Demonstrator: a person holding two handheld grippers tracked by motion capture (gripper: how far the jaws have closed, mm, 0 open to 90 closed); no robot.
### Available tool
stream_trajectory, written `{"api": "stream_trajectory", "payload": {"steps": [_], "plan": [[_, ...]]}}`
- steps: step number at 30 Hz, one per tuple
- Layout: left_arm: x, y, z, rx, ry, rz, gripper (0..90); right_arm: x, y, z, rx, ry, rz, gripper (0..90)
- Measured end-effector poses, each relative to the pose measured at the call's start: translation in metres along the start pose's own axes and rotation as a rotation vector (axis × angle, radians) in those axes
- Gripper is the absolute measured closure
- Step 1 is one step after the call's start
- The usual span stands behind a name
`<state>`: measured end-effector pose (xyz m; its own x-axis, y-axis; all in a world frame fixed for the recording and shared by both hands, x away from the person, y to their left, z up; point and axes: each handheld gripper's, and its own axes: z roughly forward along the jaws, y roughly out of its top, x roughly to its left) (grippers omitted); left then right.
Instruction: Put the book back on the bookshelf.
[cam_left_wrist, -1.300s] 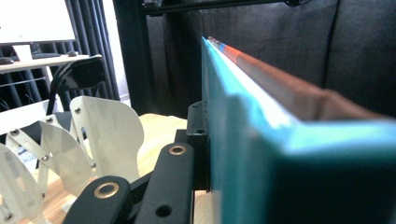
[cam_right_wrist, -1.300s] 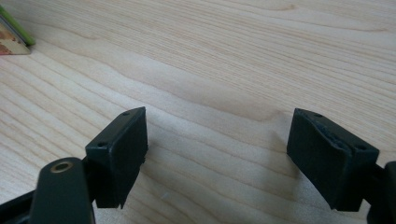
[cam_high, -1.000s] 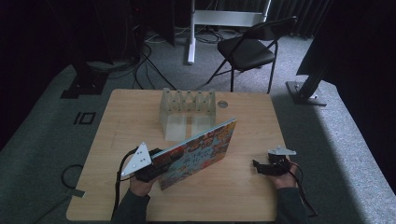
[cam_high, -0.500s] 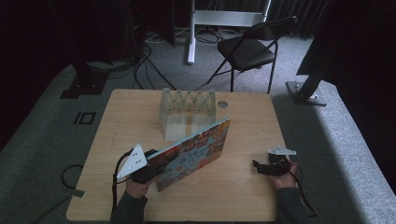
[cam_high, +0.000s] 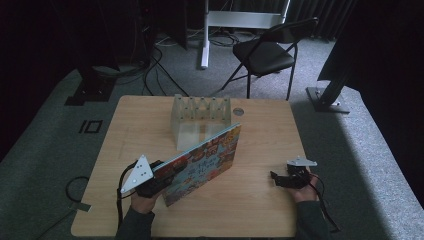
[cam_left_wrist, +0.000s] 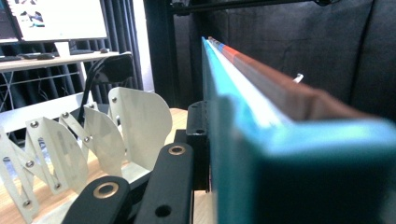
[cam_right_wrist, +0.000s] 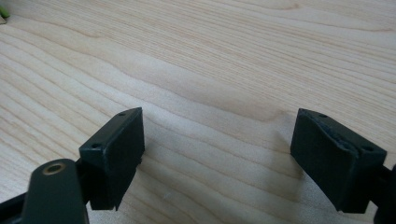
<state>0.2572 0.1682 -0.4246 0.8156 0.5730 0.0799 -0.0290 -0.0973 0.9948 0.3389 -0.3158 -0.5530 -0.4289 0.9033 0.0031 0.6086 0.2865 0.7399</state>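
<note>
A colourful picture book (cam_high: 204, 161) is held tilted above the table (cam_high: 250, 210), one corner near the white slotted rack (cam_high: 200, 117). My left gripper (cam_high: 159, 176) is shut on the book's near left corner. In the left gripper view the book's teal edge (cam_left_wrist: 261, 154) runs away from the jaws, with the rack's white dividers (cam_left_wrist: 84, 140) to the left. My right gripper (cam_high: 277, 179) rests low at the table's front right, open, with nothing between its jaws. In the right gripper view its open gripper (cam_right_wrist: 217, 154) frames bare wood (cam_right_wrist: 210, 70).
A small round object (cam_high: 238, 111) lies on the table right of the rack. A black folding chair (cam_high: 265, 55) and stand legs (cam_high: 205, 35) are on the floor behind the table. Cables run on the floor at the left.
My left gripper has drawn the book toward the near left and tilted it lower. The right gripper has stayed put.
</note>
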Motion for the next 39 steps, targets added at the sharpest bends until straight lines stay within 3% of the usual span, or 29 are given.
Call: {"api": "stream_trajectory", "payload": {"steps": [23, 39], "plan": [[0.002, -0.002, -0.017, -0.006, 0.057, -0.015, 80.1, 0.0, 0.0, 0.0, 0.0, 0.003, -0.001, 17.8], [0.004, -0.002, -0.022, 0.0, 0.07, -0.032, 80.2, 0.0, 0.0, 0.0, 0.0, 0.006, -0.003, 17.8]]}}
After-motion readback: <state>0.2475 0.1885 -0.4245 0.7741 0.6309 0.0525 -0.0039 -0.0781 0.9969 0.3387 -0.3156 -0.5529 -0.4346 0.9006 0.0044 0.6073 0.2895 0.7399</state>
